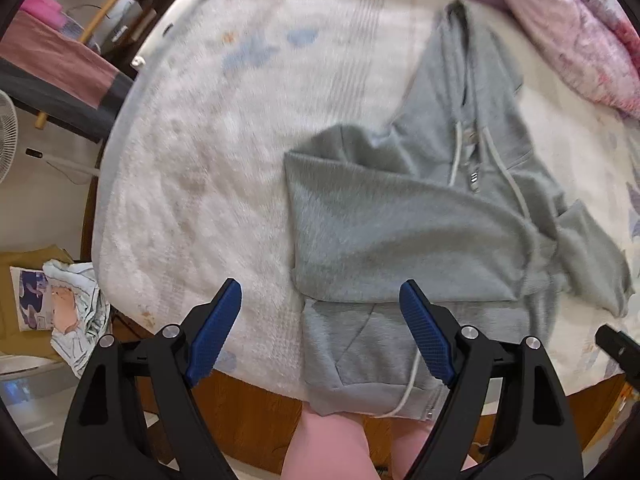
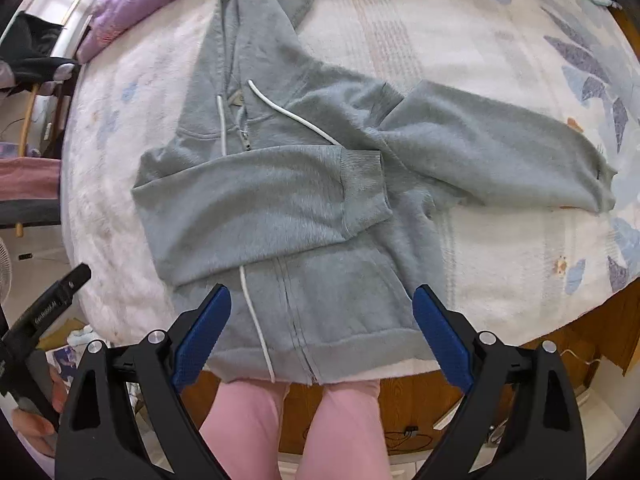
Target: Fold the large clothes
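Note:
A grey zip hoodie [image 2: 288, 200] lies flat on the bed, hood away from me, hem at the near edge. Its left sleeve [image 2: 260, 196] is folded across the chest; the right sleeve [image 2: 500, 152] stretches out to the right. White drawstrings [image 2: 296, 120] lie on the front. In the left wrist view the hoodie [image 1: 400, 232] sits right of centre. My left gripper [image 1: 320, 312] is open and empty above the hem's left part. My right gripper [image 2: 322, 312] is open and empty above the hem near the zip. The left gripper's tip [image 2: 60, 292] shows at the right view's left edge.
The bed [image 1: 200, 160] has a white fleecy cover with faint prints and a wooden frame [image 2: 420, 396]. Purple and pink bedding [image 1: 560, 20] is piled at the far side. A fan [image 1: 6, 136] and clutter [image 1: 60, 304] stand on the floor at left. Pink-clad legs [image 2: 300, 432] are at the bed's edge.

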The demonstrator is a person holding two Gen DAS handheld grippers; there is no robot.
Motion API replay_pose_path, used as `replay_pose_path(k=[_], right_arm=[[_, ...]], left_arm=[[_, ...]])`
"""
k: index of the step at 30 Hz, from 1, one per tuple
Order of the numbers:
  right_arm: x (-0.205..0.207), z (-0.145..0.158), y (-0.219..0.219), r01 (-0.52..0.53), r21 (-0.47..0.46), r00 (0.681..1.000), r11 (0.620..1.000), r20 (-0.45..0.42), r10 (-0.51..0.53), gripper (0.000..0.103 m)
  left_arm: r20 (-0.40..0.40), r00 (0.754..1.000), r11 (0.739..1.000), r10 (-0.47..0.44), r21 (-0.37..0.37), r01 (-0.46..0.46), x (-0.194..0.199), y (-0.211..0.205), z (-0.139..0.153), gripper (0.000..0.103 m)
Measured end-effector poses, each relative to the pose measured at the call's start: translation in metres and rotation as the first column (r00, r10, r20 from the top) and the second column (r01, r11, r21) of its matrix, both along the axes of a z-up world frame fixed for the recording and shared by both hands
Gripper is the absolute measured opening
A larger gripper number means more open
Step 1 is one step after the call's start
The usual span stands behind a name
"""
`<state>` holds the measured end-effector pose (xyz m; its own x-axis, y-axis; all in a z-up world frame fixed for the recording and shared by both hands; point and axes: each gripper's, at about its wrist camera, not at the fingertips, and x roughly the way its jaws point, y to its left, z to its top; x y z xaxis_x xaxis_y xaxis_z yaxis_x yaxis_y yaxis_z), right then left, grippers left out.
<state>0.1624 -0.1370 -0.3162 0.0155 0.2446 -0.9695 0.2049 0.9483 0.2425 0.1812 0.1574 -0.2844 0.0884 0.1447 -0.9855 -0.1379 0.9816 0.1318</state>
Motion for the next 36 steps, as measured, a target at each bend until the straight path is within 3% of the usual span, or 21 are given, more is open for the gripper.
replay_pose_path(k=[5,10,20,31,36], right_arm=[[-0.02,0.028,-0.014,-0.004,0.004,0.999,1.0,0.048,0.004,0.089],[-0.038,0.052,-0.033,0.037,0.008,0.995,0.999,0.092,-0.037,0.089],[-0.086,0.082,-0.061,0.206,-0.007,0.966,0.978,0.161,-0.203,0.089],[-0.172,0.093,-0.099,0.484,-0.002,0.864,0.875,0.164,-0.477,0.089],[-0.201,0.09,-0.13,0.613,0.04,0.777,0.789,0.149,-0.611,0.089]], left_arm=[[0.062,0.998,1.0,-0.005,-0.016,0.006,-0.026,-0.019,0.038,0.082],[0.086,0.995,0.998,-0.054,-0.036,0.058,-0.047,-0.041,0.055,0.082],[0.168,0.965,0.975,-0.199,-0.069,0.213,-0.067,-0.075,0.082,0.082],[0.2,0.903,0.912,-0.38,-0.08,0.402,-0.096,-0.098,0.093,0.082],[0.206,0.899,0.902,-0.386,-0.12,0.415,-0.095,-0.105,0.097,0.082]])
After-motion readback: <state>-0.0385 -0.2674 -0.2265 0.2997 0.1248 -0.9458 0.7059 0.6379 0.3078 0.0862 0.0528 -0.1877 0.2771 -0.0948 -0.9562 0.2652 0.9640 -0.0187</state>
